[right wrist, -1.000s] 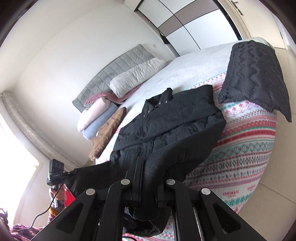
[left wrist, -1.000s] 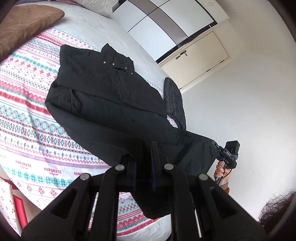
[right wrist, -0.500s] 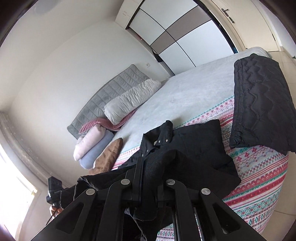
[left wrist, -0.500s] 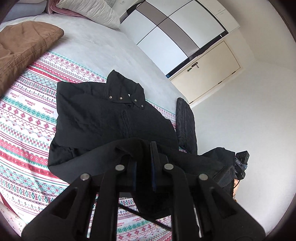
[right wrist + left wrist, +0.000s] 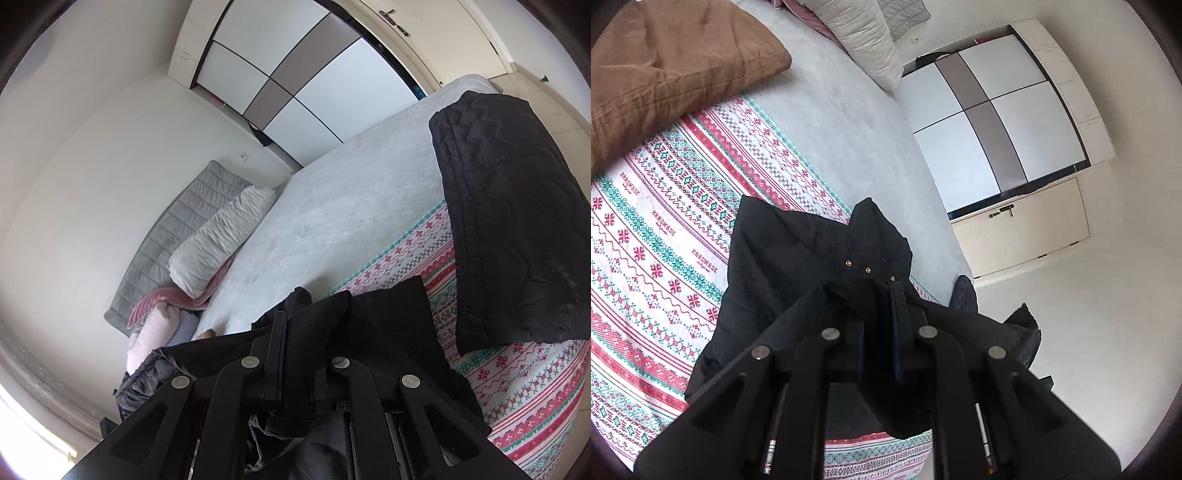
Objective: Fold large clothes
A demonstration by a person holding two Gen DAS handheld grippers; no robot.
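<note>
Two tongs (image 5: 877, 314) (image 5: 301, 354) gripping black coat (image 5: 798, 258), patterned bedspread (image 5: 657, 229)

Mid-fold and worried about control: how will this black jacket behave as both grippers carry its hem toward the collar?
Probably floppy: the black jacket sags between the left gripper and right gripper. Likely heavyish, since its fabric bunches thickly. It may drag the patterned blanket.

Bare grey bedspread (image 5: 354, 206) lies open toward the bed's head end. A folded black quilted garment (image 5: 517, 229) blocks the foot corner; a brown cushion (image 5: 672, 70) and white pillow (image 5: 221, 240) crowd the head edge.
</note>
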